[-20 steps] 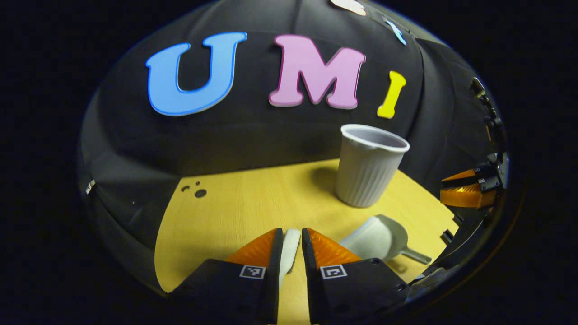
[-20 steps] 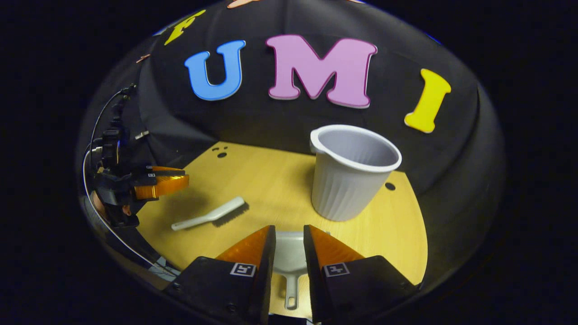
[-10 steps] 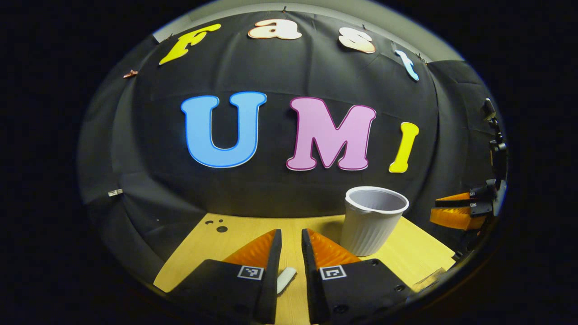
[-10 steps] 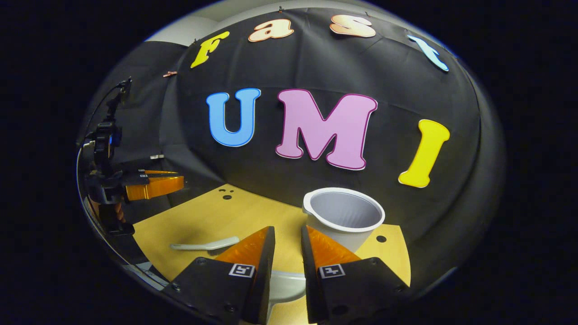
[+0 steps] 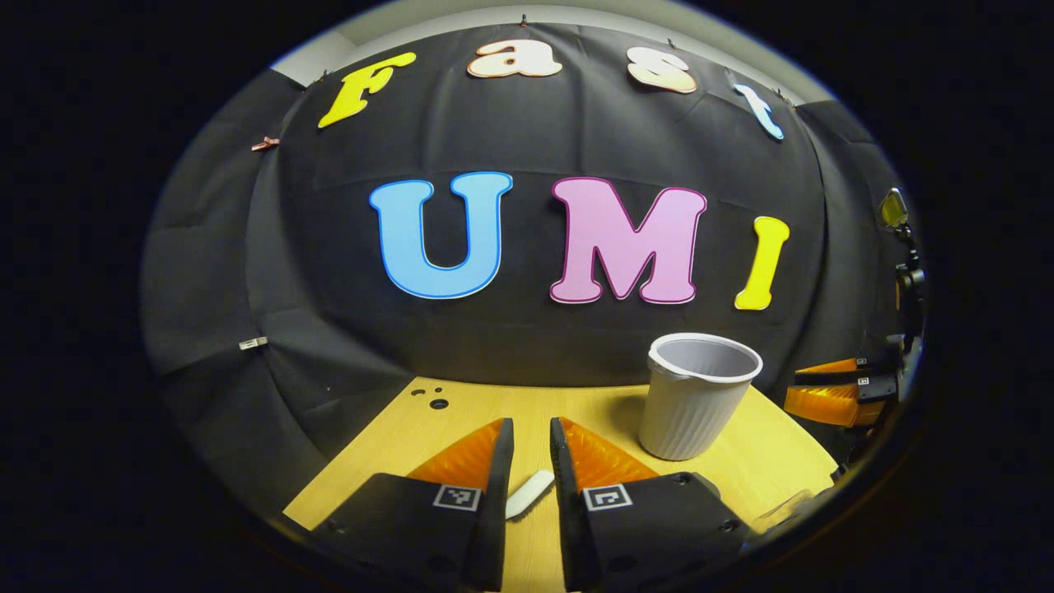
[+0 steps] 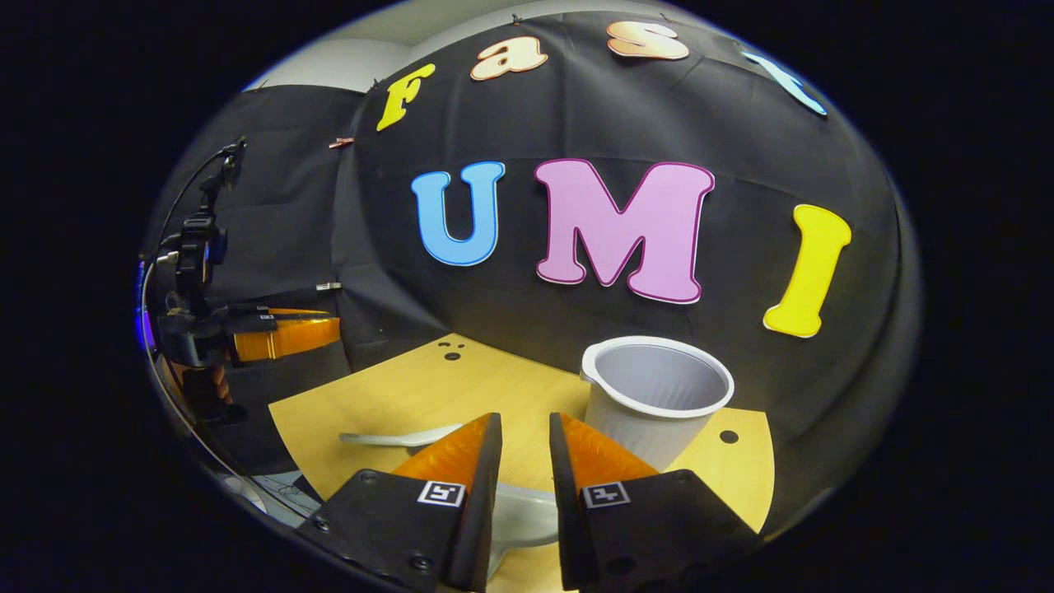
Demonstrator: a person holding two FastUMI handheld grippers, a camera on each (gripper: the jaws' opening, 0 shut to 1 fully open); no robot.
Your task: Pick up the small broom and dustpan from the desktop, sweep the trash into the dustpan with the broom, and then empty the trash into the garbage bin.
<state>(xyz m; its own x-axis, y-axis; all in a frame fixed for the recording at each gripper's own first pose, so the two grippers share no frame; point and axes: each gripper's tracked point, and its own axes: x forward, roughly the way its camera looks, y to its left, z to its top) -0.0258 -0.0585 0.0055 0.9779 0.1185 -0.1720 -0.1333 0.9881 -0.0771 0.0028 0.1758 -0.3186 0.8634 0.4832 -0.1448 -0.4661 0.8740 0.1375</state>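
Observation:
The white broom point(image 5: 529, 492) lies flat on the wooden table point(image 5: 387, 436); its tip peeks out low between the fingers of my left gripper point(image 5: 531, 424), which hovers above it, shut and holding nothing. In the right gripper view the broom point(image 6: 399, 437) rests at the left, and the grey dustpan point(image 6: 523, 519) lies on the table under my right gripper point(image 6: 524, 417), also shut and holding nothing. A grey ribbed garbage bin point(image 5: 696, 399) stands upright at the back right, its inside looking bare in the right gripper view point(image 6: 655, 403).
The other gripper shows at each view's edge: the right one point(image 5: 827, 394) far right, the left one point(image 6: 284, 331) far left, with a cable behind it. The black booth wall closes the table's far side. Small dark holes point(image 6: 451, 354) mark the tabletop.
Both grippers have lifted and tilted up from the table, so the wall now takes most of each view. Broom, dustpan and bin stay where they were.

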